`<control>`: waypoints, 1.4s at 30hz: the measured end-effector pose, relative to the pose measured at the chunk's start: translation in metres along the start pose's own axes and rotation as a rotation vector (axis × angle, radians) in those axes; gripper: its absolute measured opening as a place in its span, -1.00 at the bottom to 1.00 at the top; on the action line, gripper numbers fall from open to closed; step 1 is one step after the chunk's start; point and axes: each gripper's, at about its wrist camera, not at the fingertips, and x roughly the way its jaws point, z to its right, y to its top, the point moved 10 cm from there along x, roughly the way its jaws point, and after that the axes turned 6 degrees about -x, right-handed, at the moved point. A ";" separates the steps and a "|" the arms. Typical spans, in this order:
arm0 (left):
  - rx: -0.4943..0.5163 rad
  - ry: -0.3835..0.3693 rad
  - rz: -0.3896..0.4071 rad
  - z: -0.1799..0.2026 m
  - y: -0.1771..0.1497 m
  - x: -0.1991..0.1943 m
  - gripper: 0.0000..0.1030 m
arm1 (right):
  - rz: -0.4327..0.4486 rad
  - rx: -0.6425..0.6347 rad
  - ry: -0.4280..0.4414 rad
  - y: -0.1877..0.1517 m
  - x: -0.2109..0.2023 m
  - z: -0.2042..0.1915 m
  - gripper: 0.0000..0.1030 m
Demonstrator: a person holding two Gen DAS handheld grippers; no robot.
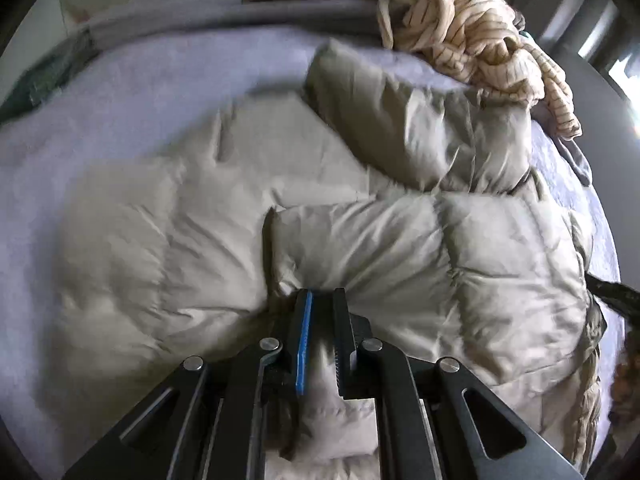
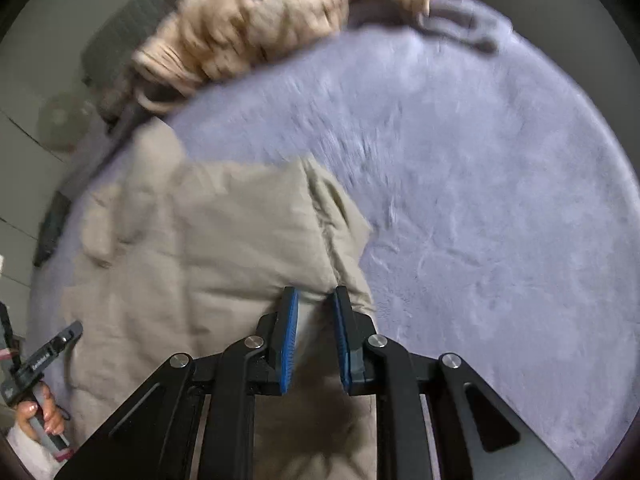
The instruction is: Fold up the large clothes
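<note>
left wrist view gives me the widest look: a lavender fleece bed cover fills most of it, with the beige puffer jacket spread over its middle, quilted panels up and one part lying toward the far right. behind it, at the far edge of the bed, sits a crumpled cream striped garment; i can't tell what kind it is, and the brownish fabric above it is cut off by the lens rim. a dark strip at the right edge is too clipped to name.

my left gripper has its jaws nearly together, and a fold of the jacket runs up between them, pinched. the fabric below the pads is in shadow, so how much is caught i can't make out.

the right wrist view is blurred. the same cover takes the right half, the jacket the lower left, its edge reaching under the tool. my right gripper has a narrow gap between its blue pads, with jacket fabric and a dark furry patch in that gap; whether the pads press on it i cannot tell. at the lower left, a hand holding the other tool's handle is partly cropped by the rim.
</note>
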 end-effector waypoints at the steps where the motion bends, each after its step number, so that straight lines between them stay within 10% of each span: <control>1: 0.013 0.007 0.007 0.000 -0.002 0.004 -0.78 | -0.007 -0.001 -0.007 -0.003 0.005 0.003 -0.70; 13: 0.094 0.073 0.025 0.007 -0.002 0.008 -0.78 | 0.065 -0.013 -0.098 0.006 -0.003 0.016 -0.62; 18: 0.088 0.080 0.027 0.005 -0.003 0.005 -0.78 | 0.092 0.131 0.016 0.036 -0.006 0.029 -0.61; 27: 0.064 0.079 0.027 0.002 -0.003 -0.002 -0.78 | 0.023 0.043 -0.147 0.031 0.028 0.036 -0.61; 42: 0.032 0.151 -0.001 -0.030 -0.052 -0.080 -0.77 | -0.003 0.071 -0.066 -0.079 -0.071 0.022 -0.17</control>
